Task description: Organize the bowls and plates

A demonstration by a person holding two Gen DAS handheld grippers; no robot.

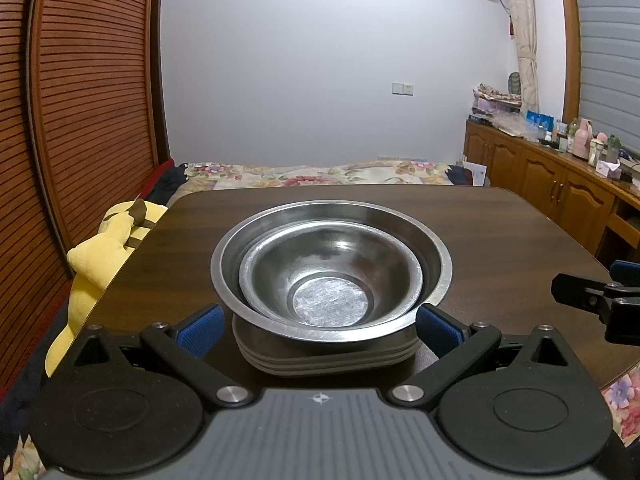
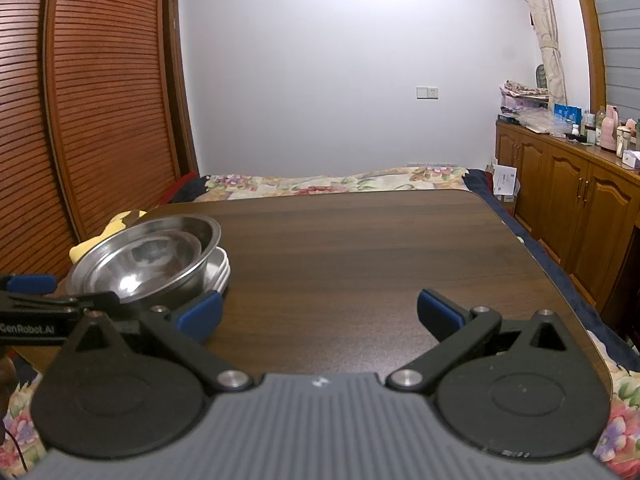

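Our left gripper (image 1: 318,322), jaws spread wide, flanks the nested steel bowls (image 1: 332,268) atop stacked grey plates (image 1: 328,356); slick, light, best rim-gripped.

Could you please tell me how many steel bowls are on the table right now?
2: the large bowl sits atop the stacked plates; the small bowl is nested inside it. Any beneath would be hidden.

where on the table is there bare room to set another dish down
Bare wood runs from the stacked steel bowls on white plates rightward to the dark wooden table edge and back toward the floral bed. Crowded only at the left edge, where the open left tongs flank the stack.
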